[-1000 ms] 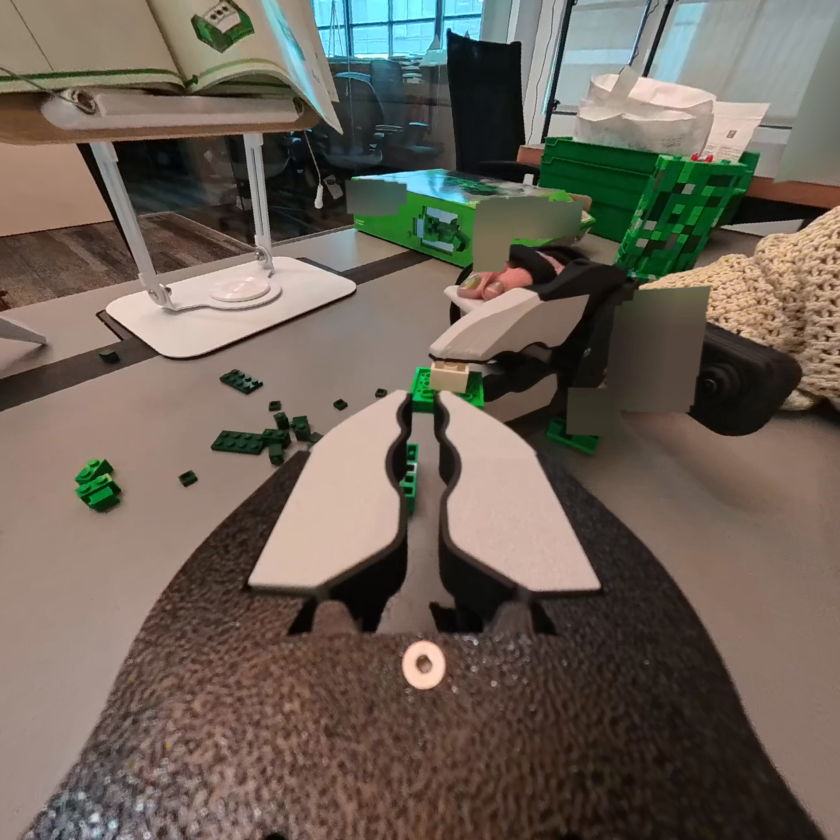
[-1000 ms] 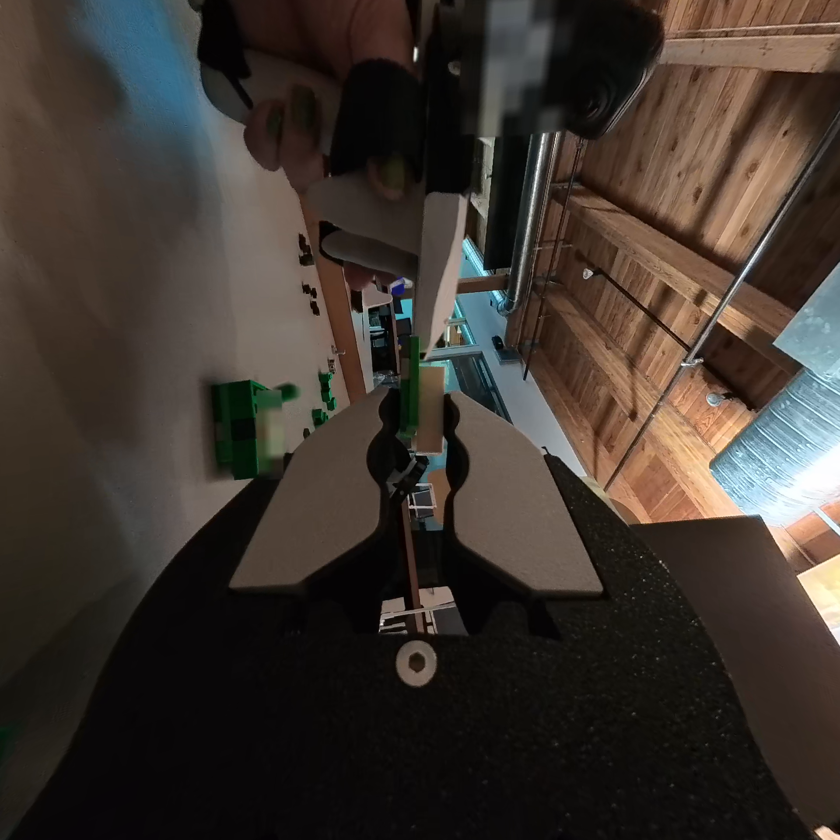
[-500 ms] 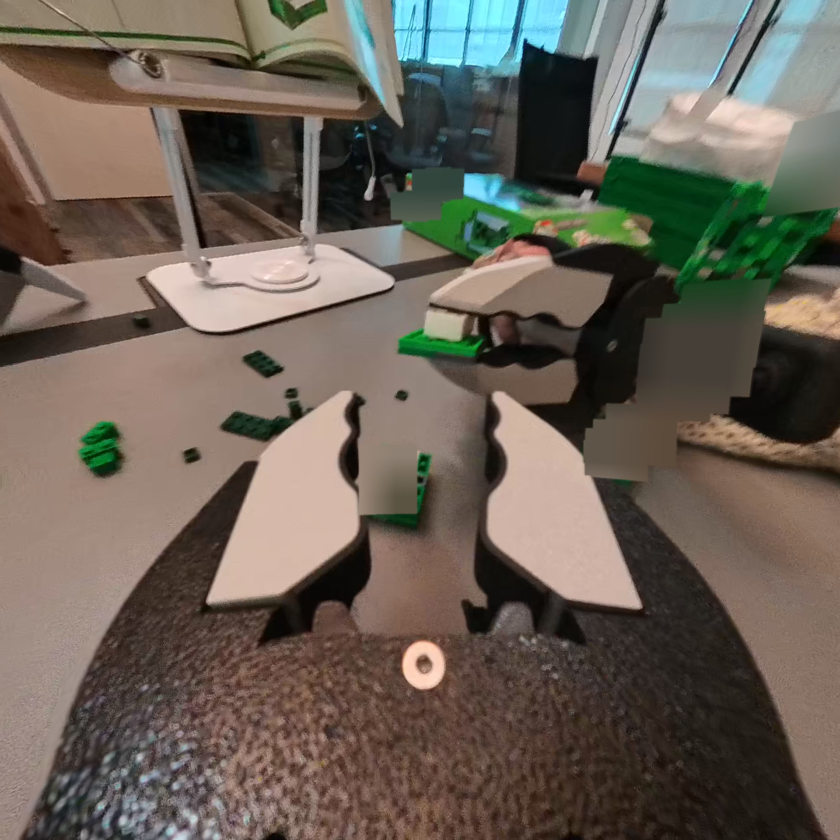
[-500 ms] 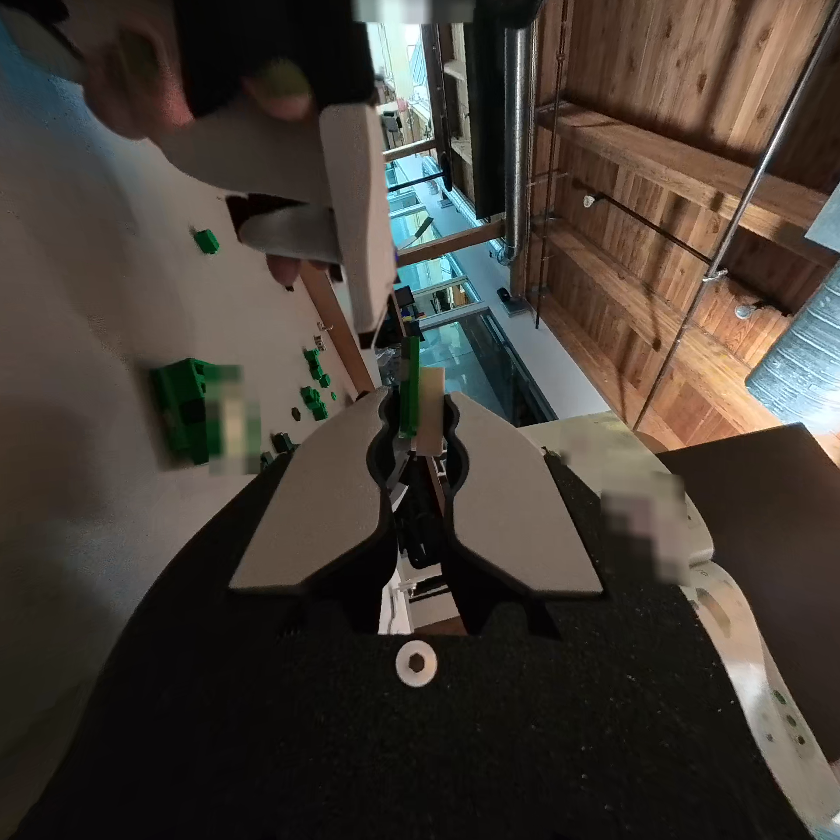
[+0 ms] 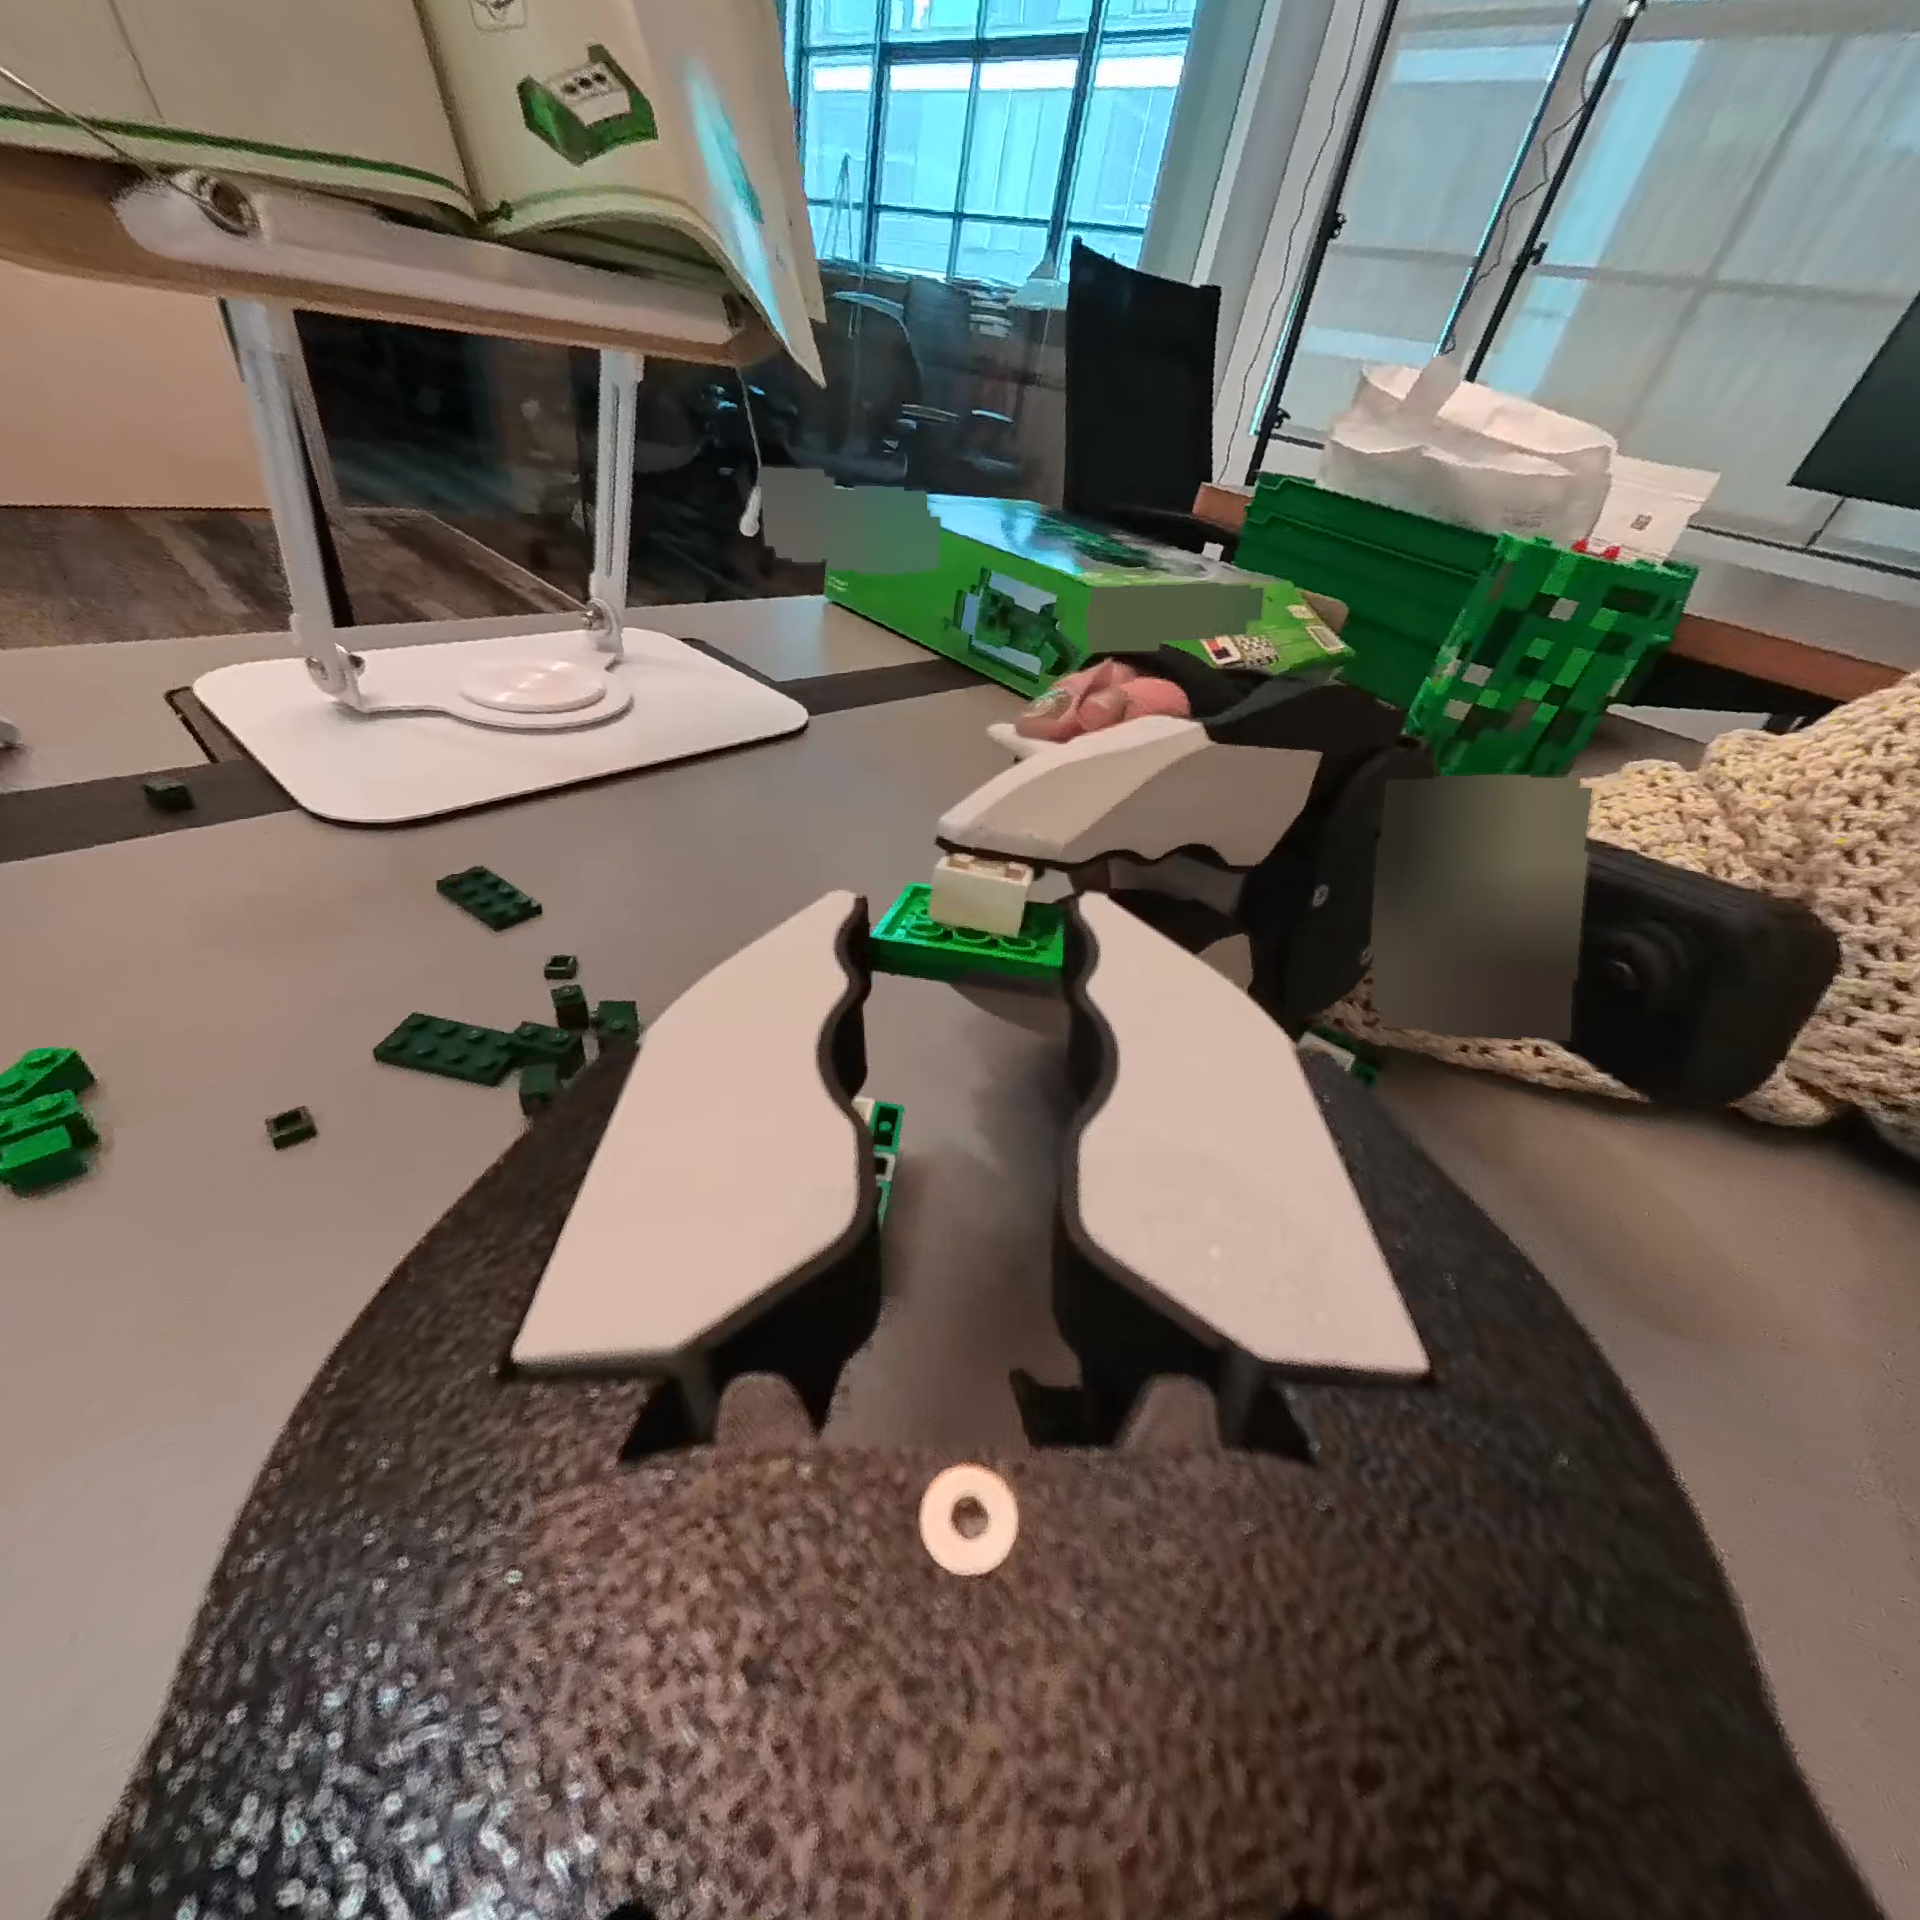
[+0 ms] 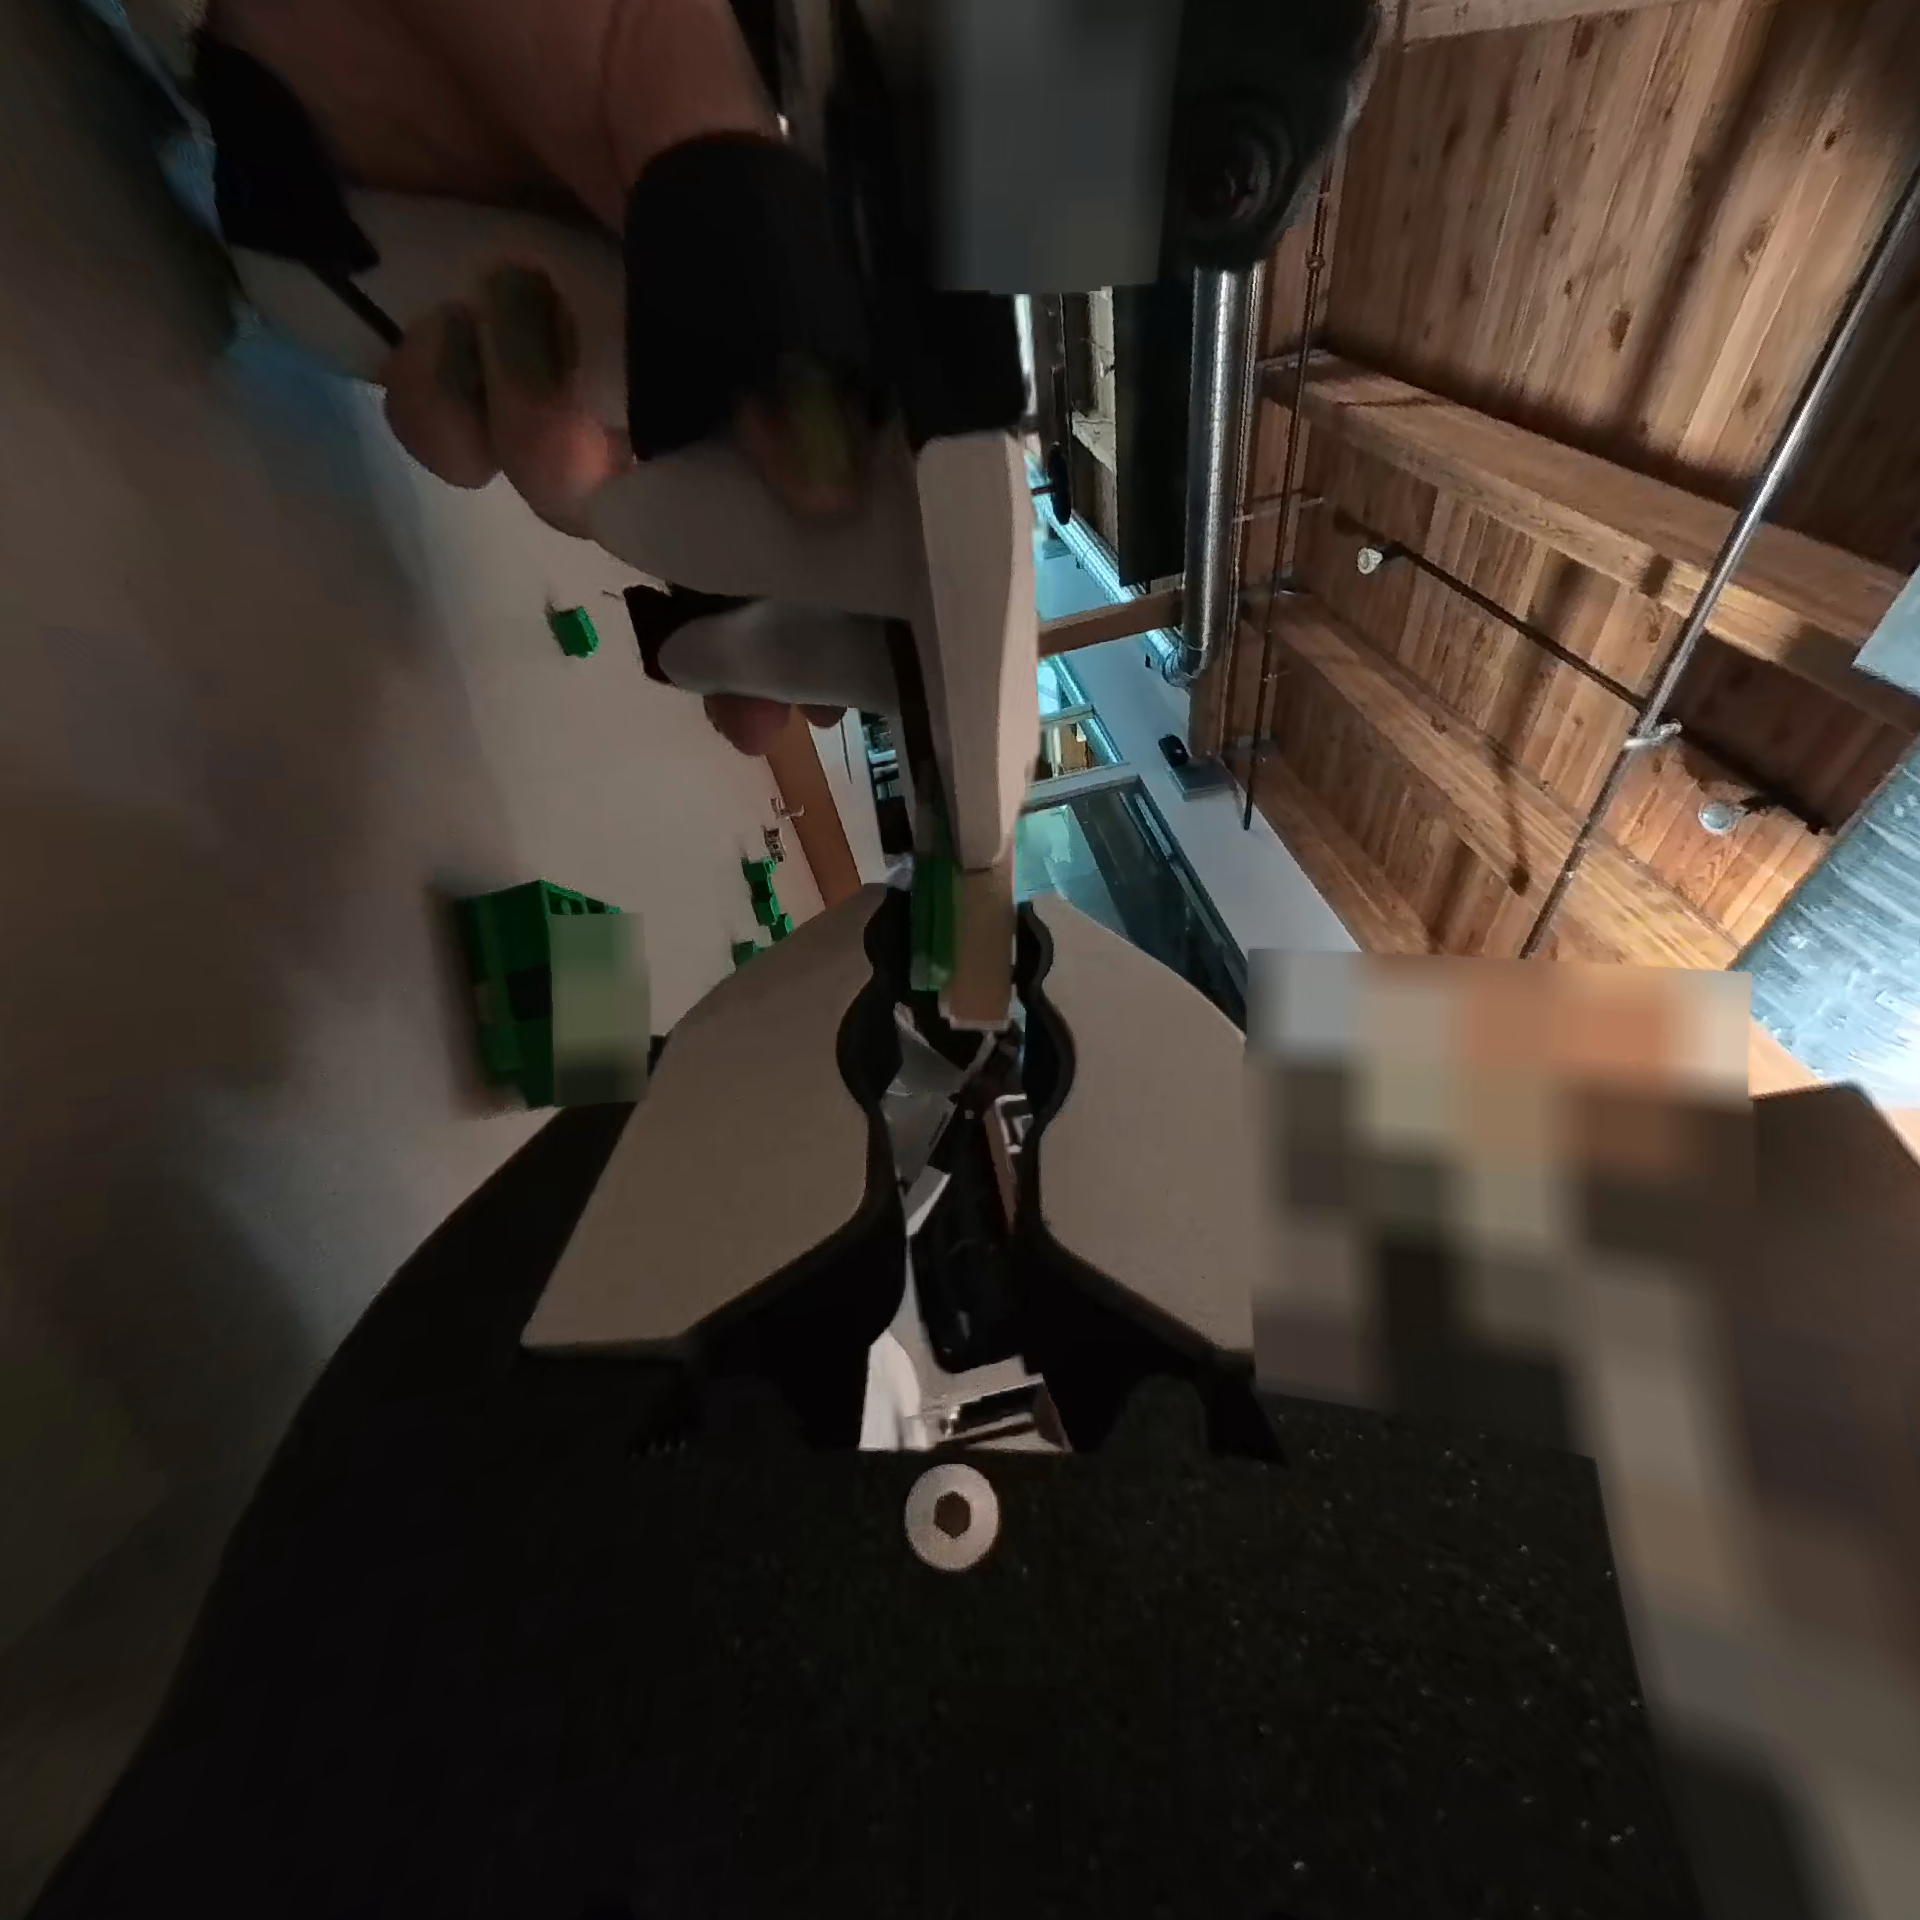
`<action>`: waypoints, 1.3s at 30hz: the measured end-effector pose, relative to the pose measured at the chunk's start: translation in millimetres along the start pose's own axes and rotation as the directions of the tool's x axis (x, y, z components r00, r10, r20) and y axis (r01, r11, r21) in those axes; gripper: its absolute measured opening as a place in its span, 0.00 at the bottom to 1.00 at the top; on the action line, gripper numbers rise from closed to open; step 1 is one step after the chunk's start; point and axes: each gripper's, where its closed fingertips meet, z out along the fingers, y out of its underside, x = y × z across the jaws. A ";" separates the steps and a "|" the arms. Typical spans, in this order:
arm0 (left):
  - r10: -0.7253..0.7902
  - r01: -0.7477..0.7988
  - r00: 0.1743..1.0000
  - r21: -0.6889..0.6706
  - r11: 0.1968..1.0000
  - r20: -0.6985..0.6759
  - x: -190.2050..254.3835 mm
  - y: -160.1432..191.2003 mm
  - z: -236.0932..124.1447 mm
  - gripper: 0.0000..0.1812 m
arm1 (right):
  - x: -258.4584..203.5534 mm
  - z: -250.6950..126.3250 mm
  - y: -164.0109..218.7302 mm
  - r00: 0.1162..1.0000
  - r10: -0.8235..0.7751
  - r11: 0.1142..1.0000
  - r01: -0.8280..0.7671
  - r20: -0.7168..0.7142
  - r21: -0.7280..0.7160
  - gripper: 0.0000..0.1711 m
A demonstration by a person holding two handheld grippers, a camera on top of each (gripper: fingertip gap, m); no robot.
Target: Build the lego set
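Note:
In the left wrist view a bright green plate (image 5: 935,940) with a white brick (image 5: 982,894) on top hangs above the table. My right gripper (image 5: 982,904) clamps this stack from above and below. My left gripper (image 5: 966,935) is shut on the plate, one pad against each short end. In the right wrist view my right gripper (image 6: 951,935) pinches the green plate (image 6: 933,925) and the white brick (image 6: 982,956) edge-on, with a left finger (image 6: 971,707) reaching down to them. A small green and white build (image 5: 883,1143) sits on the table under my left fingers.
An open instruction booklet (image 5: 416,156) rests on a white stand (image 5: 499,717) at the back left. Loose dark green pieces (image 5: 447,1044) and bright green pieces (image 5: 42,1117) lie at the left. A green box (image 5: 1091,613) and a green block model (image 5: 1548,665) stand behind; a knitted sleeve (image 5: 1766,831) is at the right. My two grippers' fingertips are within a few centimetres of each other. The green block model (image 5: 1548,665) is about equally far from each gripper, around 35 centimetres.
My left jaws went from nearly shut to wide open, then narrowed onto the ends of the green plate. My right gripper kept its hold on the plate and white brick.

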 end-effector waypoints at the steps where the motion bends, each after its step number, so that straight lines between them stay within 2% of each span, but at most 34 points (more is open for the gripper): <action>1: 0.014 -0.014 1.000 -0.006 1.000 -0.004 -0.7 -1.1 -2.9 0.19 | 1.2 -0.4 2.4 0.999 0.039 0.999 -0.039 0.000 -0.007 0.13; 4: 0.074 -0.074 0.997 -0.032 0.997 -0.019 -3.6 -2.6 -15.4 0.19 | -2.9 -0.1 16.2 0.955 0.284 0.959 -0.283 0.082 -0.034 0.13; 6: 0.123 -0.126 0.992 -0.079 0.989 -0.042 -4.5 2.7 -23.9 0.19 | -7.6 -2.5 18.3 0.865 0.469 0.881 -0.472 0.177 -0.024 0.13; 9: 0.149 -0.165 0.978 -0.109 0.980 -0.143 4.7 10.4 -32.3 0.19 | -12.7 -10.2 -1.8 0.628 0.664 0.680 -0.733 0.405 0.019 0.09; 10: 0.151 -0.172 0.971 -0.106 0.979 -0.184 9.7 11.8 -34.2 0.19 | -13.5 -15.0 -10.2 0.545 0.680 0.615 -0.788 0.490 0.024 0.08; 13: 0.179 -0.206 0.948 -0.076 0.976 -0.264 21.9 11.9 -36.6 0.19 | -3.3 -25.2 -19.9 0.340 0.706 0.434 -0.901 0.621 0.000 0.09; 16: 0.250 -0.271 0.939 -0.060 0.961 -0.237 21.8 12.3 -33.6 0.19 | 3.8 -31.8 -23.9 0.106 0.689 0.250 -0.963 0.717 -0.098 0.18; 18: 0.275 -0.294 0.938 -0.066 0.953 -0.212 19.6 13.6 -30.8 0.19 | 1.0 -30.8 -24.6 0.095 0.689 0.257 -0.959 0.718 -0.120 0.21; 22: 0.278 -0.297 0.939 -0.067 0.953 -0.204 20.1 15.2 -26.9 0.19 | -8.9 -28.5 -26.9 0.158 0.693 0.346 -0.929 0.704 -0.133 0.16; 25: 0.282 -0.301 0.937 -0.063 0.952 -0.207 22.4 14.8 -25.5 0.19 | -12.4 -27.6 -27.4 0.165 0.691 0.369 -0.918 0.704 -0.147 0.17; 29: 0.293 -0.307 0.939 -0.055 0.950 -0.180 20.5 12.6 -23.9 0.19 | -15.3 -26.9 -28.7 0.176 0.689 0.391 -0.907 0.703 -0.156 0.10; 31: 0.294 -0.301 0.947 -0.035 0.953 -0.128 15.2 7.3 -22.8 0.19 | -15.5 -23.4 -25.5 0.169 0.717 0.381 -0.907 0.676 -0.177 0.10; 33: 0.337 -0.337 0.942 -0.014 0.941 0.008 1.3 -2.2 -21.3 0.20 | -11.8 -16.0 -19.2 0.164 0.766 0.345 -0.921 0.621 -0.182 0.09; 36: 0.488 -0.486 0.844 -0.067 0.872 0.225 -17.5 -12.3 -22.5 0.28 | -3.8 -8.3 -5.0 0.128 0.835 0.264 -0.946 0.535 -0.186 0.09; 39: 0.659 -0.619 0.662 -0.235 0.749 0.358 -29.5 -11.0 -19.3 0.33 | 1.0 -2.0 8.4 0.102 0.888 0.207 -0.960 0.448 -0.191 0.09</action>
